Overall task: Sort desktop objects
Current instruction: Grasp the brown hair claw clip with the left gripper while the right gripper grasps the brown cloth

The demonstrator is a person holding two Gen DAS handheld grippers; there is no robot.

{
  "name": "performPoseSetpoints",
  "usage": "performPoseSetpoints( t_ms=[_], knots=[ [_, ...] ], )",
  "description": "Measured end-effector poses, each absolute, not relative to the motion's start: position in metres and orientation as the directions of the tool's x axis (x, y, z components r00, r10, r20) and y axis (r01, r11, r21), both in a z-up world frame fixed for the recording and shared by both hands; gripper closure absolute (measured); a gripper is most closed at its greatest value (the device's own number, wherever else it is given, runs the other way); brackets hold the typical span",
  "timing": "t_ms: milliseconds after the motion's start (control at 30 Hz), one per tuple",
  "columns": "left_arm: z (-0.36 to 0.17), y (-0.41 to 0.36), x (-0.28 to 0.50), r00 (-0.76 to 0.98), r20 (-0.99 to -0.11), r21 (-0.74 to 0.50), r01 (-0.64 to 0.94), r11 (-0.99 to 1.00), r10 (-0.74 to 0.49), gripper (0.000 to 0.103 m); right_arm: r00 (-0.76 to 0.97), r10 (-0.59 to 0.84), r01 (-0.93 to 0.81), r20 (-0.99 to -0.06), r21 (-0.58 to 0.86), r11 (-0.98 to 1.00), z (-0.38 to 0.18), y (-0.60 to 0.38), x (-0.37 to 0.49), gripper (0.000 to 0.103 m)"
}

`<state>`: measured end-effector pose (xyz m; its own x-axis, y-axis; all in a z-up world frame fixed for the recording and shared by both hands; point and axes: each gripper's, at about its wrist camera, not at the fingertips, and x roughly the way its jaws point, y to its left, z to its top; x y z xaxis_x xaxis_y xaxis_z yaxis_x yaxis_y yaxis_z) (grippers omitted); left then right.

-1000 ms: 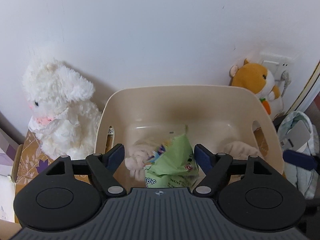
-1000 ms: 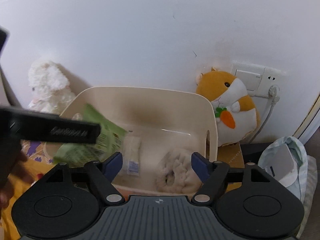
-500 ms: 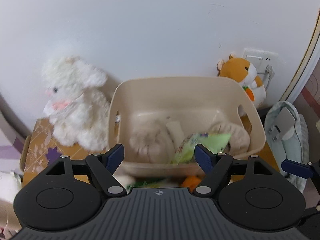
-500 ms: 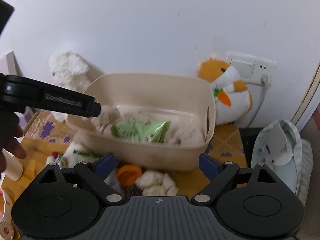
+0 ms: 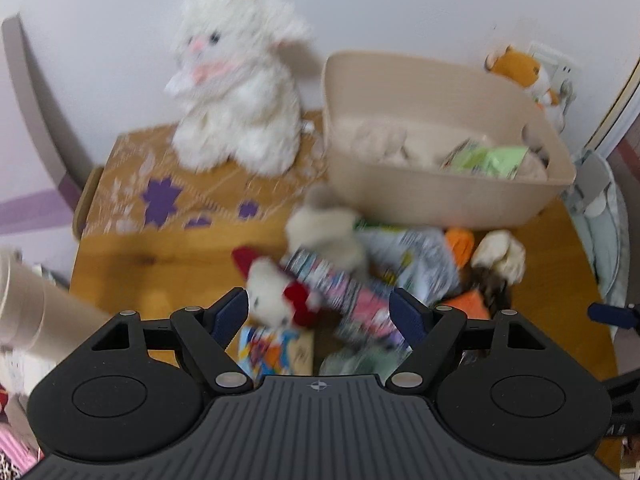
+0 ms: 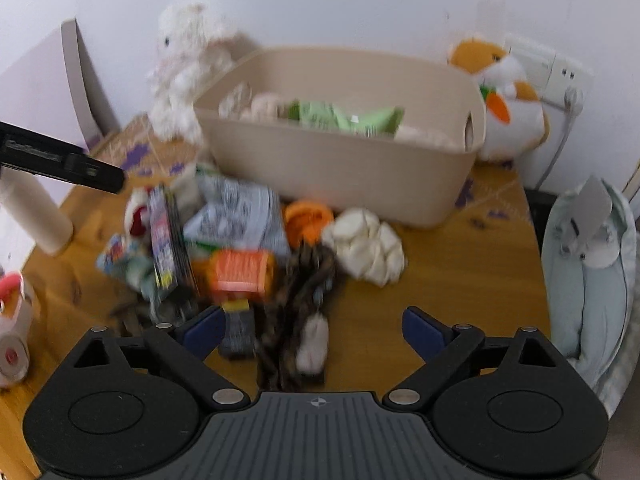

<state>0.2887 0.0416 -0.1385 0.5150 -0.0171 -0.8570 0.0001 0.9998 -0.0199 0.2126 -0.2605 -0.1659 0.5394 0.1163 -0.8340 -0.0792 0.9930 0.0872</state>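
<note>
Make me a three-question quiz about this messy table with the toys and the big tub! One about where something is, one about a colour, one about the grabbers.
1. Where does the green packet lie?
A. inside the beige tub
B. on the floor
C. under the white bunny

2. What colour is the carrot on the hamster toy?
A. blue
B. orange
C. black

3. How does the right gripper stand?
A. shut on the tub
C. shut on the bunny
B. open, holding nothing

Answers: 1 A, the packet shows above the tub's rim among the soft things. 2 B, the carrot on its chest is orange. 3 B, its jaws have just been opening and stand wide with nothing clamped.
</note>
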Motion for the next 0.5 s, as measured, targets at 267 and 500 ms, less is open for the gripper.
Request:
performPoseSetpoints(
  t_ms=[267,500],
  knots=[
    [-0.173,0.057,0.265,0.454,-0.89,-0.029,0.01,1.0,-0.031,0.024,0.504,0.097,-0.063,-0.858,0.075,0.995,-0.186,-0.264,0.207,0.007],
    [-0.2,0.049,0.248,0.392,-0.914,-0.078,0.096,0.992,-0.11,0.024,0.506,0.112,-0.065,-0.855,0.091,0.994,-0.191,-0.263,0.216,0.009]
  ],
)
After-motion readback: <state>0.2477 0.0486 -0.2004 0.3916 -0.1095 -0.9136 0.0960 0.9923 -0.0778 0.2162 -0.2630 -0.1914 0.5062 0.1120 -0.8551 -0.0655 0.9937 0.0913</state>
